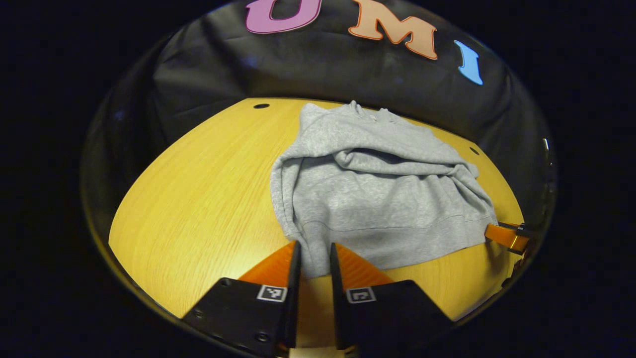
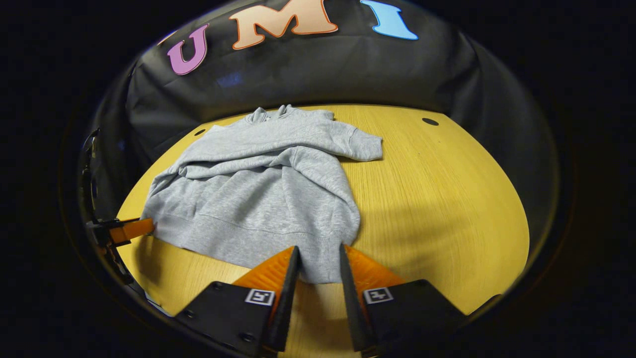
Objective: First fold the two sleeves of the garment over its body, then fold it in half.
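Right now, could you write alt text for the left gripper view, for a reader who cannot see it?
A grey sweatshirt, sleeves folded across its body, lies on a yellow wooden table. The left gripper straddles its near hem corner, jaws slightly apart; the right gripper meets the opposite corner.

Sweatshirt (image 1: 377, 199) lies on table (image 1: 198, 209), hem toward six o'clock, collar at twelve; one gripper at each hem corner.
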### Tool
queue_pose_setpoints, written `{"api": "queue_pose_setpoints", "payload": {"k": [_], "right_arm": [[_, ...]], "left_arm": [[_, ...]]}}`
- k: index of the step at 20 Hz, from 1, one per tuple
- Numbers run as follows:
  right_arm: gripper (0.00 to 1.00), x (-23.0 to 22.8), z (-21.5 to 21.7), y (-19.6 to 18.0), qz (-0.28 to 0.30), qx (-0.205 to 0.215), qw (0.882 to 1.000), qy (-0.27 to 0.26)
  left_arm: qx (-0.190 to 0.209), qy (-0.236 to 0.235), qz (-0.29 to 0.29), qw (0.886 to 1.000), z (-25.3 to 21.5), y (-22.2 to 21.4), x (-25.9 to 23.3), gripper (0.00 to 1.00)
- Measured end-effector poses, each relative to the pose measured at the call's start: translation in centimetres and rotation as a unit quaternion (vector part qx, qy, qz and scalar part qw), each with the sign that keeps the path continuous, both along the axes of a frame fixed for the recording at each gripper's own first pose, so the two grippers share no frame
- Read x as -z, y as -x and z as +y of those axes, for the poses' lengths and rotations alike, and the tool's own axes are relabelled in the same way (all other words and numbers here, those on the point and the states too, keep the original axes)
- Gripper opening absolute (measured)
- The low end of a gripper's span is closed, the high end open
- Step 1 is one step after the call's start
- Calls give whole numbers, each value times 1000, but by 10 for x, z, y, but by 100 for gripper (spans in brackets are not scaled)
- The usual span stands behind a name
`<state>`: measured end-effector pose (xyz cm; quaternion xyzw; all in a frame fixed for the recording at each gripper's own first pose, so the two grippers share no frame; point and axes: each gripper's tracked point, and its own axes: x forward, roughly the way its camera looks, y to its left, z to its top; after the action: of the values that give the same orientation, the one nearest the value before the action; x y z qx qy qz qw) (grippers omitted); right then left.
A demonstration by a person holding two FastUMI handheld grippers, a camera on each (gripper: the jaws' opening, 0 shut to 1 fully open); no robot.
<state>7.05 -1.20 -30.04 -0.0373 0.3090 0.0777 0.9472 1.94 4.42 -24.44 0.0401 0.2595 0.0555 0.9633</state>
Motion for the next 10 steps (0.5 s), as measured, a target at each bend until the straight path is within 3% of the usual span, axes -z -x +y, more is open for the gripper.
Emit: {"api": "queue_pose_setpoints", "payload": {"k": [1,2,5,6,7,10], "right_arm": [[34,1,2,1,5,4,1000,-4],[23,0,2,0,5,4,1000,-4],[12,0,3,0,7,9,1000,0],[13,-1,3,1,3,10,1000,5],[6,-6,4,5,0,13,1000,10],[7,-5,8,2,-4,20,1000,5]], "left_arm": [[4,-3,2,1000,1,1,0,13],[9,-5,4,1000,0,0,0,10],[24,5,5,1000,-3,-3,0,3],[23,12,6,1000,-5,-3,2,2],[21,17,7,1000,-7,-2,3,1],[15,22,4,1000,-7,-2,1,1]]}}
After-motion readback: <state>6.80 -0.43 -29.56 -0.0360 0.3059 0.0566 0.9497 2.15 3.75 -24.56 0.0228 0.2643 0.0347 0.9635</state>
